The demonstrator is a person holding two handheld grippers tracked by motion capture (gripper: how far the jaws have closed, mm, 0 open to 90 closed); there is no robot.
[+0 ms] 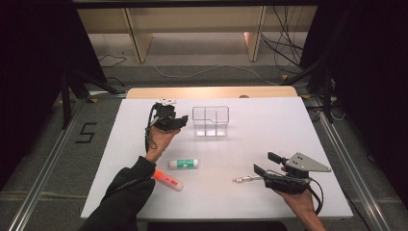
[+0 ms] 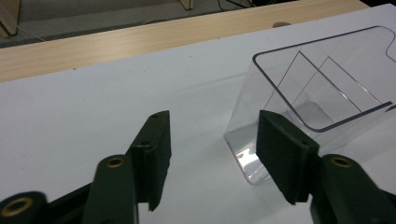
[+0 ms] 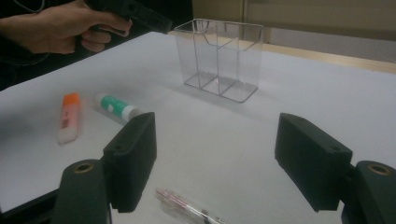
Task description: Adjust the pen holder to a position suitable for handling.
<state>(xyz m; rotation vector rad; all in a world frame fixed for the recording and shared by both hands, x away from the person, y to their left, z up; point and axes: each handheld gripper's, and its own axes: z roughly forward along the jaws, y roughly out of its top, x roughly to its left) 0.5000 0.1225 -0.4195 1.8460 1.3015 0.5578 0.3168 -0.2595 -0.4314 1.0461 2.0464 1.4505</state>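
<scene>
Clear hard plastic, the boxy organiser [image 1: 210,121] with inner dividers stands upright near the far middle of the white bench [image 1: 269,125]. Just beside it, the left gripper [image 1: 179,121] has its flat black fingers [image 2: 156,154] spread (nothing between them). The right gripper [image 1: 263,163], fingers also spread and empty, hovers over a slim pen [image 1: 248,179]. A green-labelled glue stick [image 1: 183,164] and orange highlighter [image 1: 168,180] lie apart.

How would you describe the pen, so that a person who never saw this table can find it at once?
Start at the white table and go to its near right part, where the right gripper is held. The pen lies flat just beside its open jaws. Unlike the thick orange highlighter and green-labelled glue stick farther left, it is thin and clear.
</scene>
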